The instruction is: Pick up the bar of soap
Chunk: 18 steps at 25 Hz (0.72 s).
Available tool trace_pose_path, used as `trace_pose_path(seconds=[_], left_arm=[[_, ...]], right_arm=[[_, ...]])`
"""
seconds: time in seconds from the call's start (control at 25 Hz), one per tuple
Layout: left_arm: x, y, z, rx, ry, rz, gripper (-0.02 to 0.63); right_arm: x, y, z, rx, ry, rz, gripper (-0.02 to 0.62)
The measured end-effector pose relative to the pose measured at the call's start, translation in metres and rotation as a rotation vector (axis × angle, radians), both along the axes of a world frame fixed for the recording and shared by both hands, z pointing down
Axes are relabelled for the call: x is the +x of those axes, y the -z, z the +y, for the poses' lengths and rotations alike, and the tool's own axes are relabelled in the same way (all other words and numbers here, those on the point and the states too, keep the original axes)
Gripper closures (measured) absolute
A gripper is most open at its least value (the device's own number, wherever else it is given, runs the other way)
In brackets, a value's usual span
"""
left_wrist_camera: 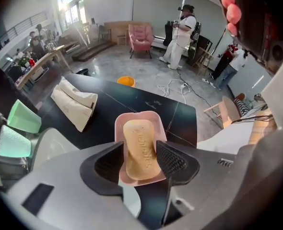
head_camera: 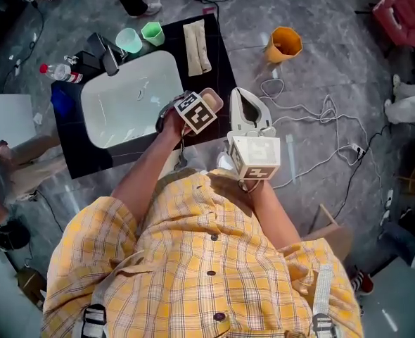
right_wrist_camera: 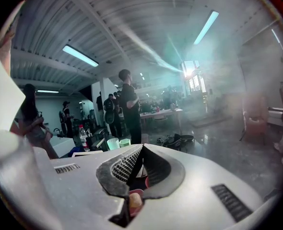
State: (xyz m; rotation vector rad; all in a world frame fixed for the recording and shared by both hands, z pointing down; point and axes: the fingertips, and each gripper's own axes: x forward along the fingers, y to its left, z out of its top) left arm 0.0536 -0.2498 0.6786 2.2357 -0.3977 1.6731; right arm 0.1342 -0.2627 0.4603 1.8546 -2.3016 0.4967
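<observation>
A tan bar of soap lies in a pink dish on the black table, right of the sink. My left gripper hangs over the dish, open, with one black pad on each side of the soap and neither pressing on it. In the head view the left gripper covers most of the pink dish, and the soap is hidden there. Just right of the dish is my right gripper. In its own view the right gripper is shut, with nothing between its jaws.
A white sink with a dark faucet fills the table's left half. Behind it stand two green cups, a folded towel and a water bottle. An orange bucket and cables lie on the floor.
</observation>
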Motion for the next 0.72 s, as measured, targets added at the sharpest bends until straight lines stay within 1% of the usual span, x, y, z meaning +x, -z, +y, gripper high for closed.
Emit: trace_pose_path(seconds=[0.08,0.16,0.48,0.6,0.72], left_arm=[[0.002,-0.008,0.001,-0.033,-0.008,-0.013,0.396],[0.005,-0.014,0.0,-0.048,-0.02,-0.026,0.394],[0.01,-0.022,0.0,-0.051,-0.127,-0.093,0.394],[0.008,-0.022,0.001,-0.054,-0.14,-0.121,0.389],[0.007,-0.022,0.0,-0.053,-0.142,-0.127,0.388]], right_arm=[[0.001,0.001,-0.002,0.005,0.001,0.001,0.578],[0.002,-0.002,-0.003,-0.002,0.003,0.0,0.578],[0.006,-0.006,-0.006,-0.01,0.006,-0.003,0.578],[0.005,-0.006,-0.006,-0.012,0.011,-0.002,0.578],[0.005,-0.007,-0.006,-0.017,0.012,0.002,0.578]])
